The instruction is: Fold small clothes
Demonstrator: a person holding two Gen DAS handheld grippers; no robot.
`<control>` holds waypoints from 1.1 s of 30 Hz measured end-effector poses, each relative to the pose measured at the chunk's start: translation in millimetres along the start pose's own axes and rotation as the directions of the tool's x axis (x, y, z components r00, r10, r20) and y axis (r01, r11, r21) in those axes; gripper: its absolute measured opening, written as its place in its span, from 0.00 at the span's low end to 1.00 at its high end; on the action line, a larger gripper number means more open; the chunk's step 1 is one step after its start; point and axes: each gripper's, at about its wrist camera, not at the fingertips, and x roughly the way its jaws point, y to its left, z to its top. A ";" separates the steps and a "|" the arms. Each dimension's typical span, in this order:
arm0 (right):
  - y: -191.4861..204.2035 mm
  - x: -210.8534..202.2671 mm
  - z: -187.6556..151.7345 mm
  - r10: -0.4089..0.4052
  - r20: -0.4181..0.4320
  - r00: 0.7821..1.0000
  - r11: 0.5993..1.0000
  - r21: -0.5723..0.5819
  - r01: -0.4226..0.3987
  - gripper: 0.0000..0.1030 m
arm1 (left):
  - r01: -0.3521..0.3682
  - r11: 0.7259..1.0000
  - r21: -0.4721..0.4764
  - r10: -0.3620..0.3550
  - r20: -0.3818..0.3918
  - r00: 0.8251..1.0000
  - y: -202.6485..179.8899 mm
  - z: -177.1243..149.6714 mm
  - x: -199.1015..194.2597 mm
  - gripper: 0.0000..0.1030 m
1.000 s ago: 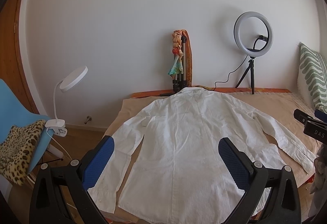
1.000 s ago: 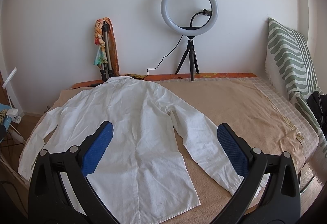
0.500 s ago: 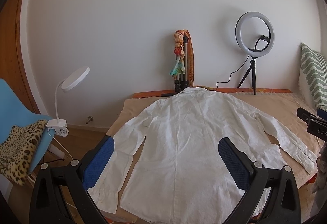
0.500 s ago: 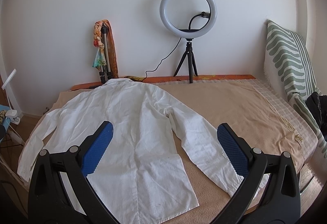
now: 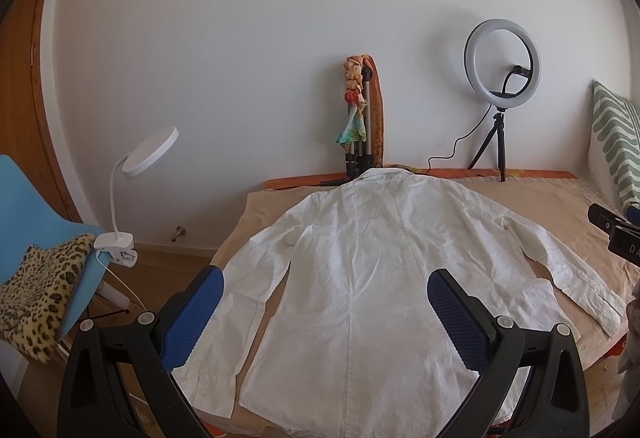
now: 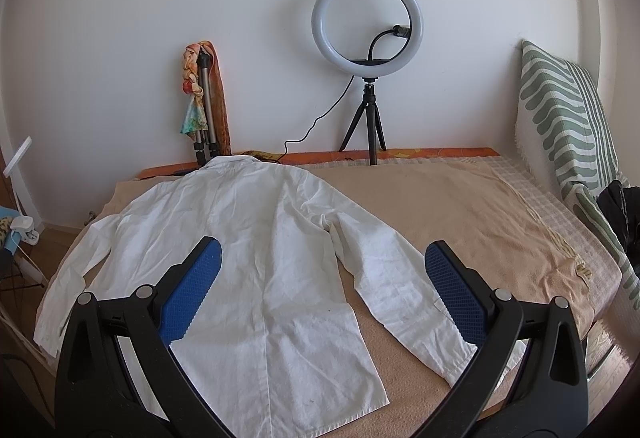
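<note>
A white long-sleeved shirt (image 5: pixel 360 278) lies flat, back up, on a beige blanket (image 5: pixel 568 234) over a bed, collar towards the far wall and both sleeves spread out. It also shows in the right wrist view (image 6: pixel 248 250). My left gripper (image 5: pixel 324 306) is open and empty, held above the shirt's lower hem. My right gripper (image 6: pixel 320 286) is open and empty, above the shirt's lower right part and right sleeve (image 6: pixel 400 278). The right gripper's tip (image 5: pixel 612 234) shows at the right edge of the left wrist view.
A ring light on a tripod (image 6: pixel 368 38) and a folded tripod with a colourful scarf (image 6: pixel 202 98) stand at the far wall. A green-patterned pillow (image 6: pixel 568 118) leans at the right. A blue chair with leopard cloth (image 5: pixel 36 278) and a clip lamp (image 5: pixel 136 166) stand left of the bed.
Both views have tilted up slightly, so the shirt and ring light sit a little lower in frame. The shirt has not moved and both grippers stay open.
</note>
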 end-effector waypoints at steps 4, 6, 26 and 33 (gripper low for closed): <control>1.6 0.0 1.1 0.010 -0.001 1.000 1.000 0.001 -0.010 1.00 | -0.005 1.000 -0.001 0.005 -0.008 1.000 3.3 -1.6 2.9 1.00; 4.5 0.9 1.8 0.014 -0.002 1.000 1.000 -0.001 -0.014 1.00 | -0.011 1.000 -0.003 0.011 -0.010 1.000 6.0 -2.7 3.8 1.00; 38.1 32.8 -14.8 0.319 -0.105 0.942 0.947 0.073 -0.312 1.00 | 0.020 0.980 -0.199 -0.050 -0.145 0.988 120.3 -26.4 67.2 0.83; 47.5 51.7 -17.6 0.385 -0.150 0.911 0.922 0.104 -0.372 1.00 | 0.036 0.952 -0.304 -0.123 -0.272 0.954 178.7 -48.8 128.7 0.69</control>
